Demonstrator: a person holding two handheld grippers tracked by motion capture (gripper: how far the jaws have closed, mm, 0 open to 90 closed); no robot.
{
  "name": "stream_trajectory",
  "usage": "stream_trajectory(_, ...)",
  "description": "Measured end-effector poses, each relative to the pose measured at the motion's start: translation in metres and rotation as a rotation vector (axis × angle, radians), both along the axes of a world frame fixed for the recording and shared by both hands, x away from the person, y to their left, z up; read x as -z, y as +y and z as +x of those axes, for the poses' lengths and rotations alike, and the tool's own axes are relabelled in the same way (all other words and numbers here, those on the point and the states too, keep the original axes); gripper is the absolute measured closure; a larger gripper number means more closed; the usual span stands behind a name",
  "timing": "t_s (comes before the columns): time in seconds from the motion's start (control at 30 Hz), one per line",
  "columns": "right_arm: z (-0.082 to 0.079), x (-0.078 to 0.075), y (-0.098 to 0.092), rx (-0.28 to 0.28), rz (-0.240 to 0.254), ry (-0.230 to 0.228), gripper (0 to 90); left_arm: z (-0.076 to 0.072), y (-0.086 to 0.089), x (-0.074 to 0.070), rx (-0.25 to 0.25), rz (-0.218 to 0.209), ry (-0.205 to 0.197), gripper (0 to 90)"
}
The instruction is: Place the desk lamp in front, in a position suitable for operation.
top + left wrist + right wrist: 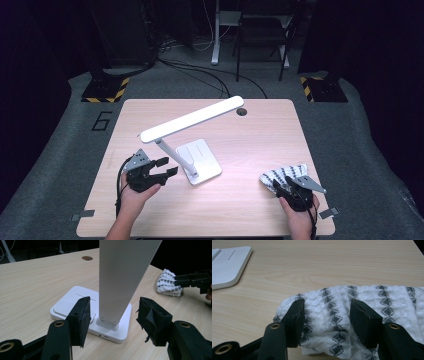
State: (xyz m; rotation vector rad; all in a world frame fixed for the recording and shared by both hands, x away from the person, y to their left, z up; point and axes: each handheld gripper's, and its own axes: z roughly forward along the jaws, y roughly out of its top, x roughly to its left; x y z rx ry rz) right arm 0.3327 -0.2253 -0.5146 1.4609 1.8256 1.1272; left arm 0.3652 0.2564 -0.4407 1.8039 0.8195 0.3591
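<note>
A white desk lamp stands mid-table, with a flat base (pixel 202 157) and a long light bar (pixel 192 119) slanting up to the right. My left gripper (pixel 171 166) is open just left of the lamp's stem. In the left gripper view the stem (pixel 122 277) rises between and beyond the wide-apart jaws of that gripper (pixel 115 312), untouched. A black-and-white patterned cloth (pixel 285 172) lies crumpled at the right front. My right gripper (pixel 283 182) sits on it, jaws wide, with a bunched fold of the cloth (pixel 327 315) between them.
A round cable hole (pixel 242 111) sits near the table's far edge. The lamp base (pixel 227 265) lies well left of the cloth. Bare wood (pixel 240 210) runs between my two hands. Beyond the table are chair legs and floor cables (pixel 215 75).
</note>
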Motion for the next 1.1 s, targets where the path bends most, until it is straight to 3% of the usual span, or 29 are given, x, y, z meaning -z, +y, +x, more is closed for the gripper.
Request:
stream_trajectory(0.13, 0.000, 0.000, 0.000, 0.000, 0.000, -0.001, 45.6, 0.004, -0.006, 0.002, 0.009, -0.010, -0.005, 41.5)
stream_trajectory(0.33, 0.000, 0.000, 0.000, 0.005, 0.007, 0.002, 45.4, 0.011, -0.014, 0.002, 0.027, 0.010, -0.014, 41.6)
stream_trajectory(0.7, -0.001, 0.001, -0.001, 0.003, 0.008, 0.006, 45.0, 0.017, -0.016, 0.001, 0.033, -0.011, -0.038, 48.4)
stream_trajectory(1.1, 0.000, 0.002, -0.001, 0.004, 0.007, 0.010, 44.6, 0.017, -0.017, -0.001, 0.039, 0.037, -0.074, 52.9)
